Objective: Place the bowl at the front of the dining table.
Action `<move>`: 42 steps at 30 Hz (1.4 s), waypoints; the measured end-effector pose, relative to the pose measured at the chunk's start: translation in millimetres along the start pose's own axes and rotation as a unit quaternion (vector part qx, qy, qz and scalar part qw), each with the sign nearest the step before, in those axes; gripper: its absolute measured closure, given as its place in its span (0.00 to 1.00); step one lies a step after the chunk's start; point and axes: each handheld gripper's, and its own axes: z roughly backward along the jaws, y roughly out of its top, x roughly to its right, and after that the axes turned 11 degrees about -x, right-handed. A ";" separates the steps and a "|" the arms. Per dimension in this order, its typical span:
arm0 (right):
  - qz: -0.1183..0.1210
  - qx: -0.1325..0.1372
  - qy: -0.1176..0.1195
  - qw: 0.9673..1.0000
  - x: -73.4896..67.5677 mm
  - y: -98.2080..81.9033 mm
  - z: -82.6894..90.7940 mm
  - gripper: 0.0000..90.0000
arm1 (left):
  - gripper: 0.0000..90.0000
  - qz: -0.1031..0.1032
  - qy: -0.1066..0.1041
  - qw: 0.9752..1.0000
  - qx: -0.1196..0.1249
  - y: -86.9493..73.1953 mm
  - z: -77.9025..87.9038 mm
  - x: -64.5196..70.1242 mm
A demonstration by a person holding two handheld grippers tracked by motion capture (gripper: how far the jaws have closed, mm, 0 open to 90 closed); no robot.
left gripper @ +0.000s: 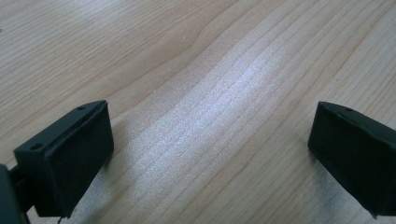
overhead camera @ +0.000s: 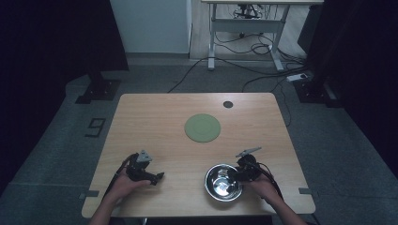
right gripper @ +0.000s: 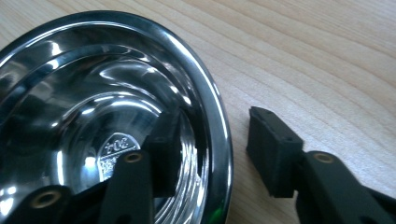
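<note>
— Judging by the shine, how would that steel bowl (overhead camera: 223,182) have handled?

— Stiff and fairly light, I'd say, but slick. It was polished metal with a rolled rim (right gripper: 212,100), so the pads could have slid on it if the hold was shallow. It wouldn't have broken, though it might have rung or skidded on the bench (overhead camera: 155,122) if nudged.

— Where would you have taken hold?

— At the rim, one jaw inside the wall and one outside, pinching the lip on the side nearest the hand.

— And where did it sit against the jaws?

— It stood near the front edge of the bench, on the person's right side, well apart from the green plate (overhead camera: 202,127) farther back. The right gripper (right gripper: 212,154) straddled the rim: its inner pad (right gripper: 163,149) was down inside the bowl against the wall, while the outer pad (right gripper: 271,149) stood just beside the rim over bare wood, a gap showing between it and the metal. So the jaws were half-narrowed around the lip, not yet pinching it.

— The other one?

— The left gripper (left gripper: 210,154) hung low over bare bench, its jaws spread wide with nothing between them.
</note>
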 end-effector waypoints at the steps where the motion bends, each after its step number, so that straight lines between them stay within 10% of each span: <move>1: 0.001 -0.001 0.003 1.000 0.0 -0.1 -0.3 0.70 | 0.00 0.000 0.000 1.000 0.000 0.0 0.0 0.0; 15: -0.031 0.014 0.064 0.997 8.9 0.0 2.9 0.96 | 0.00 0.000 0.000 1.000 0.000 0.0 0.0 0.0; 42: -0.079 0.073 0.095 0.990 22.1 -3.1 16.0 0.95 | 0.00 0.000 0.000 1.000 0.000 0.0 0.0 0.0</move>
